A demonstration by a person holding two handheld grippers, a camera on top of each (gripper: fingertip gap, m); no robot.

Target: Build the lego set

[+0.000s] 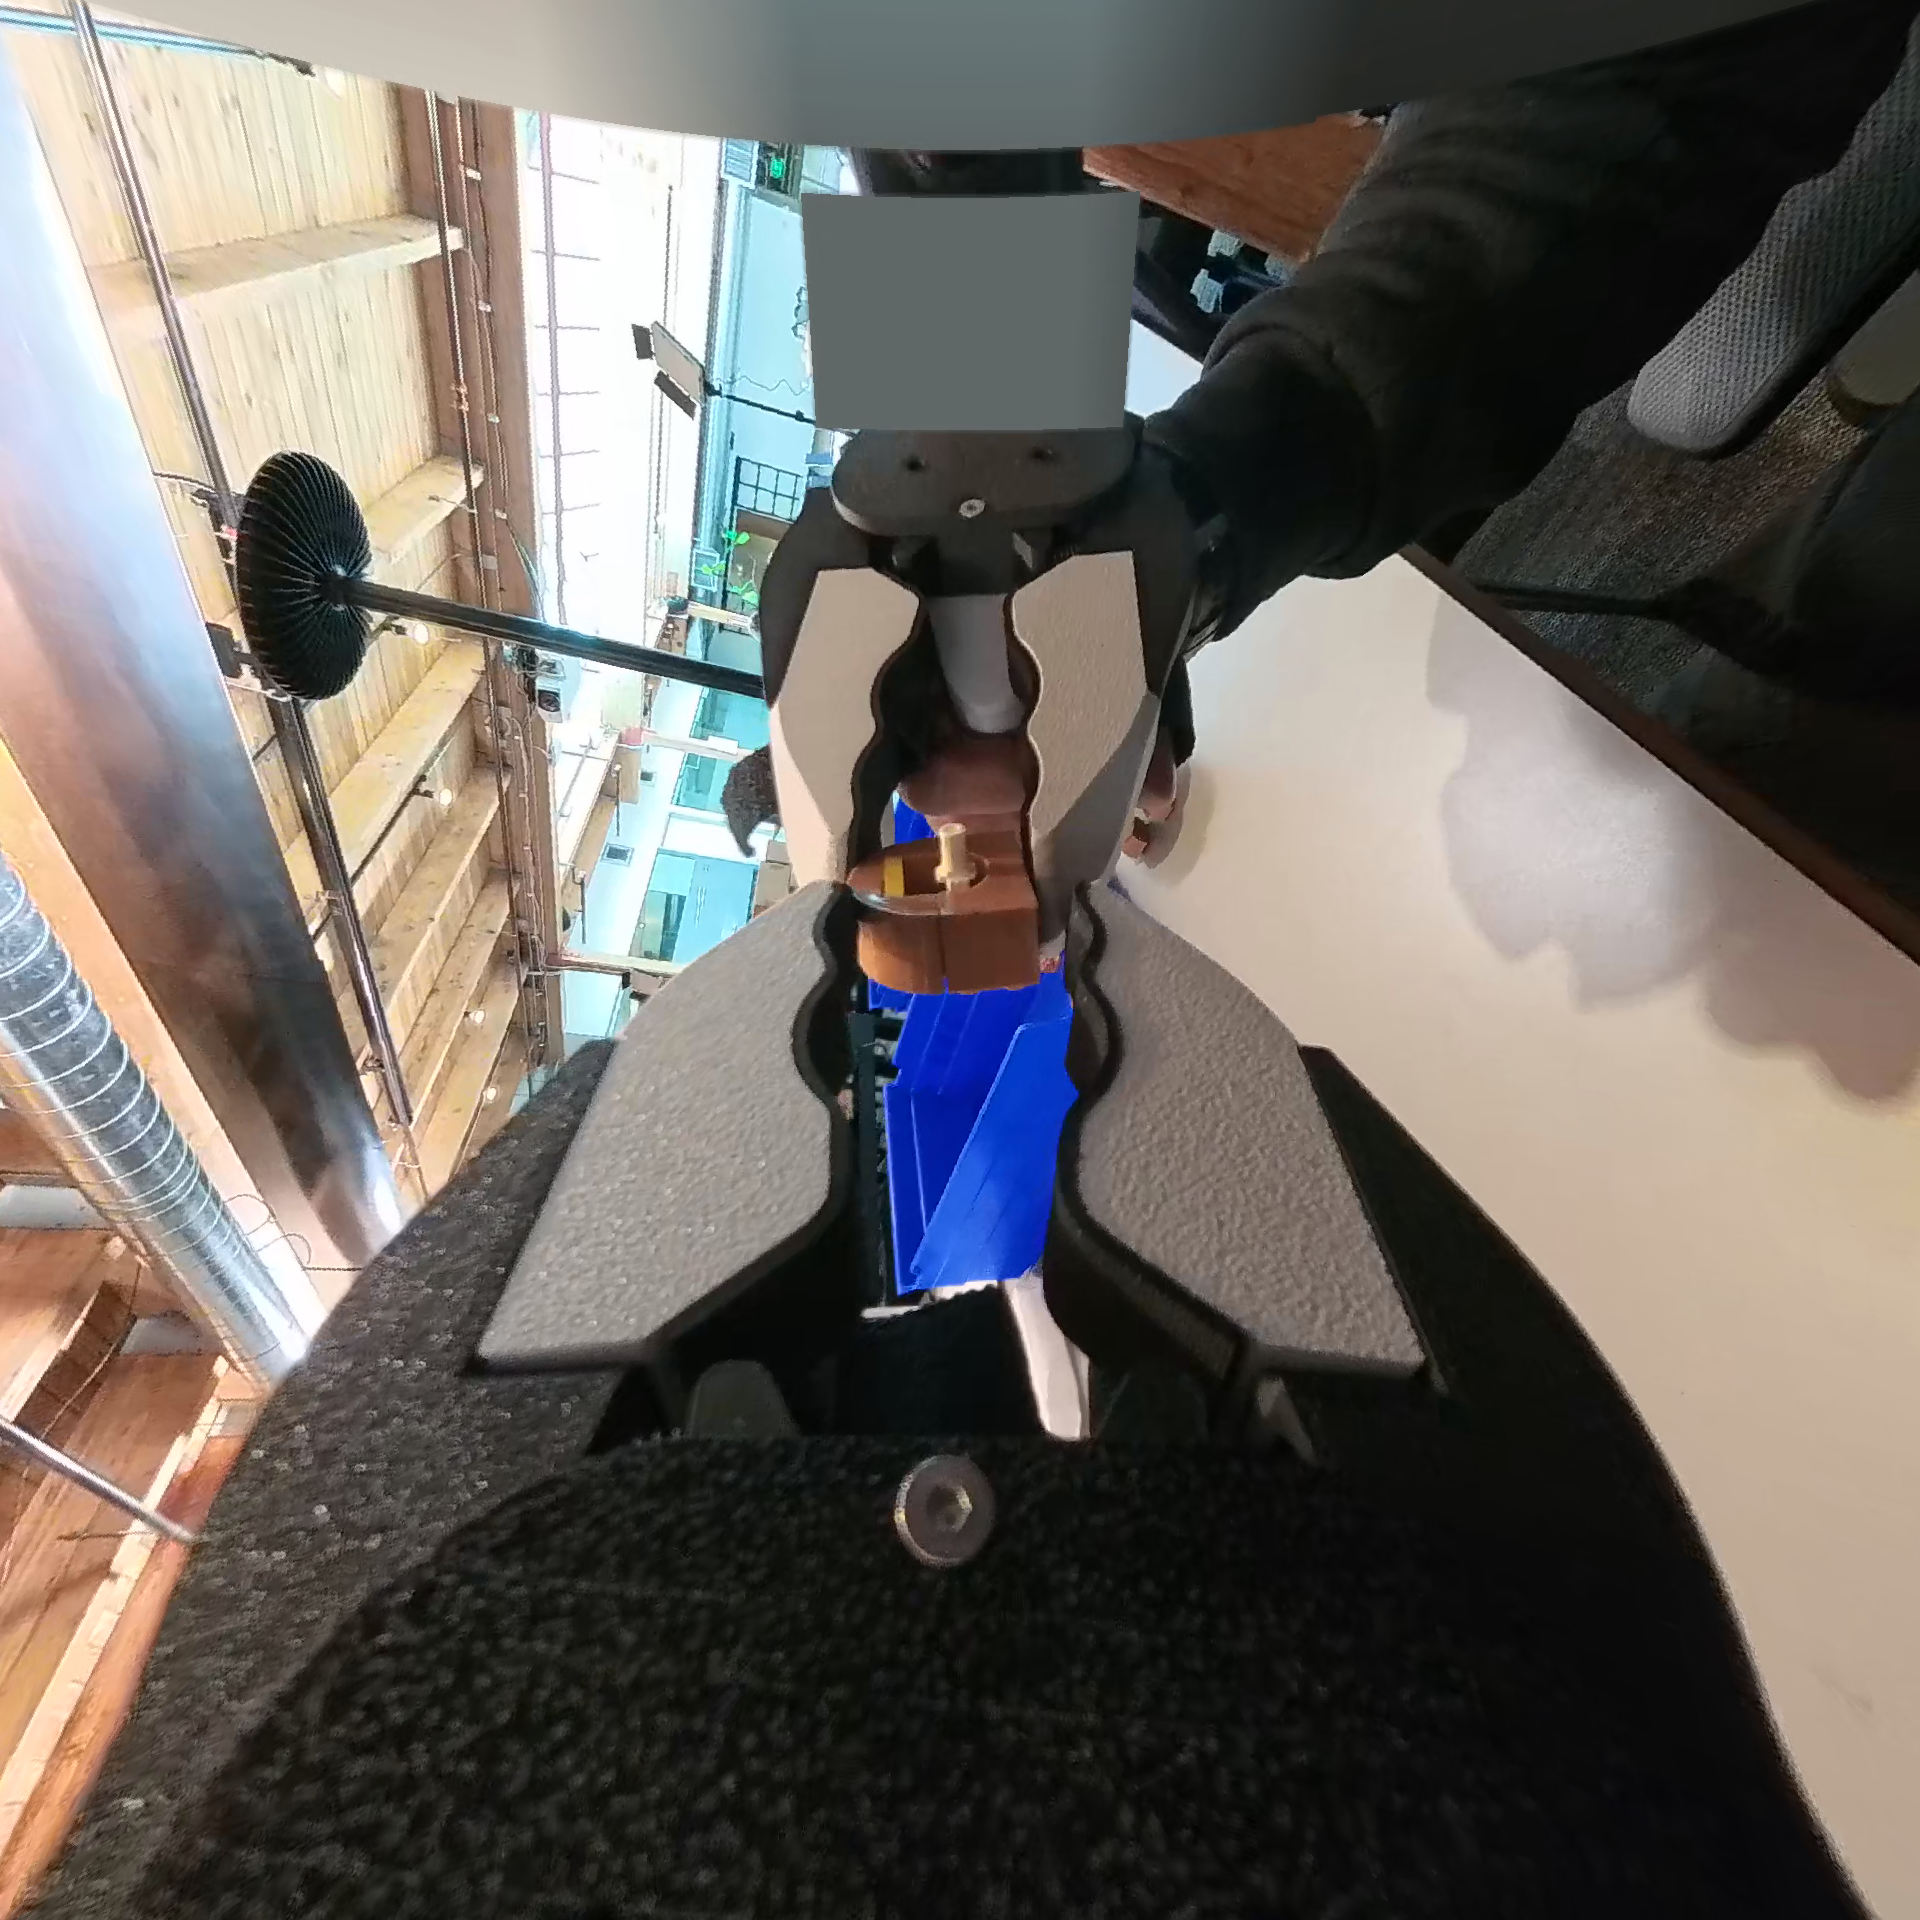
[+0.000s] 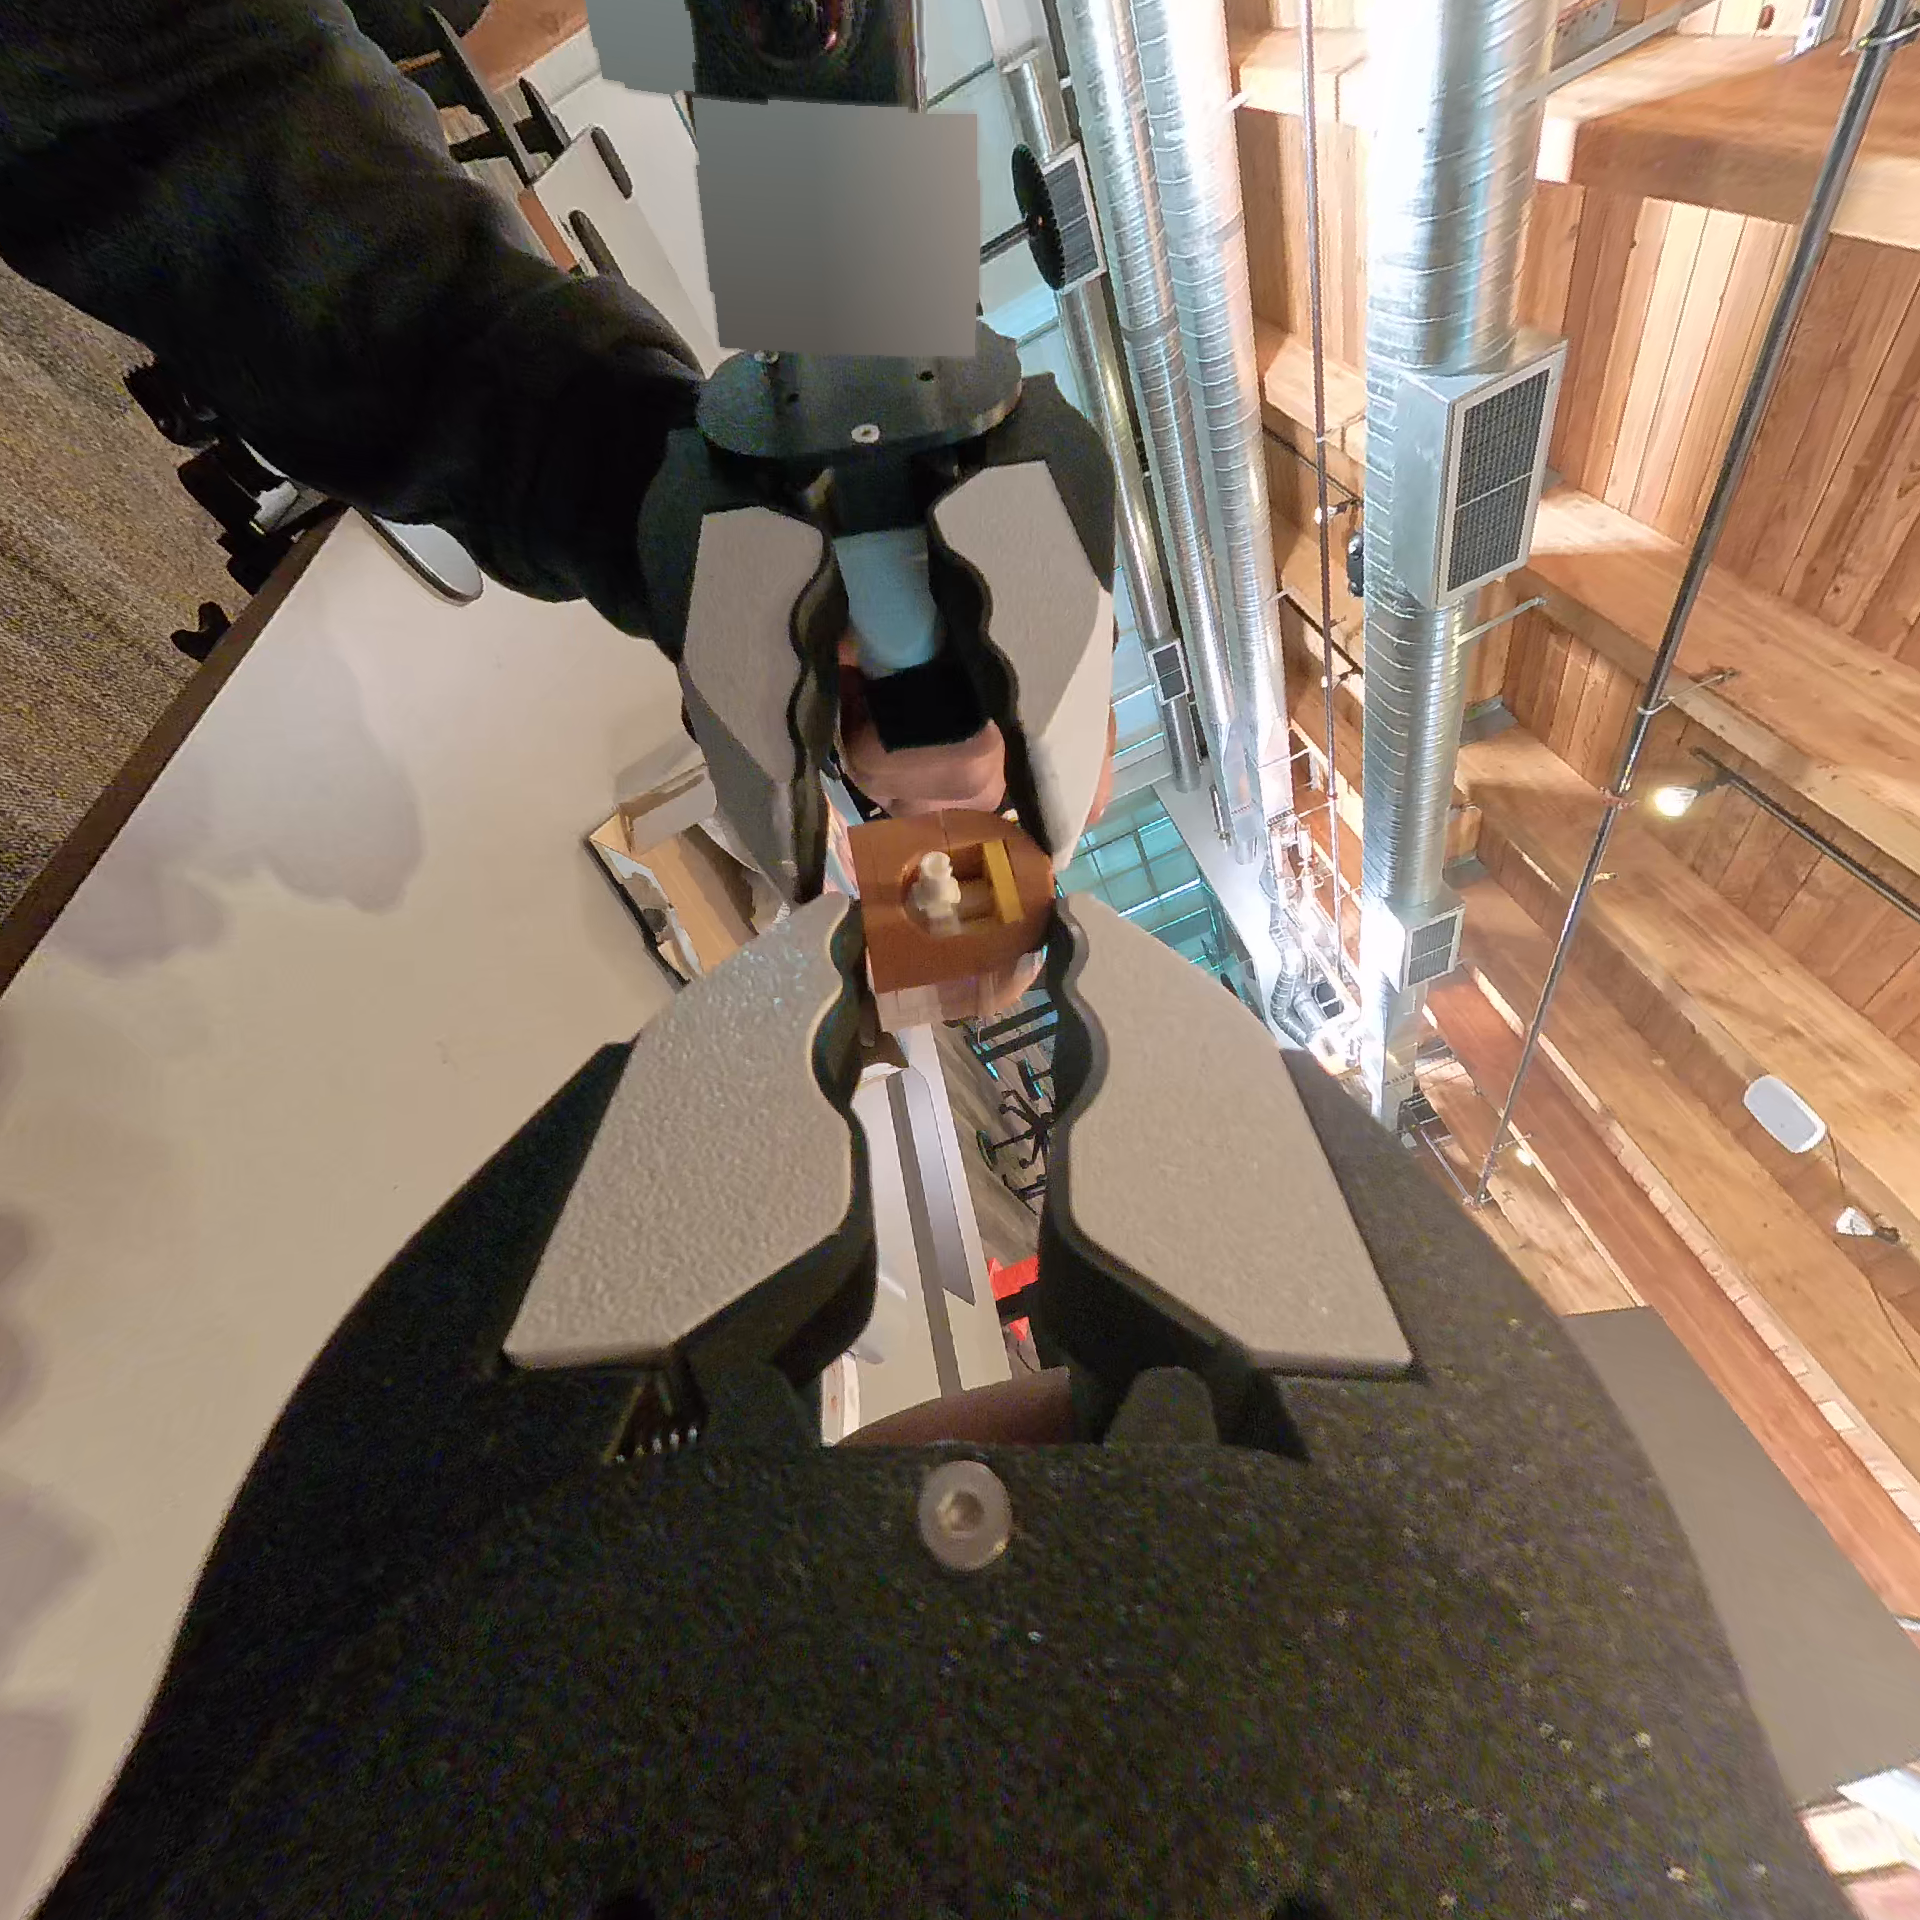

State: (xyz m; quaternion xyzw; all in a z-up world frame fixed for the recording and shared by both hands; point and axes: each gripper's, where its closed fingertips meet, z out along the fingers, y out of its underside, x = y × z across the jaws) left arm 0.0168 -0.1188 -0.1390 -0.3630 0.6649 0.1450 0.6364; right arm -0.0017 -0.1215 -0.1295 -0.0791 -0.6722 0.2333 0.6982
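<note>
Both grippers are meeting tip to tip over the table, left gripper and right gripper each clamping the same brown block, its cream peg pointing sideways between them

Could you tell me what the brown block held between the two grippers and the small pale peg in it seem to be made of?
Brown block: probably matte moulded or printed plastic, given its even colour, crisp edges and seam. Pale peg: likely cream plastic, smooth with a slight sheen.
</note>
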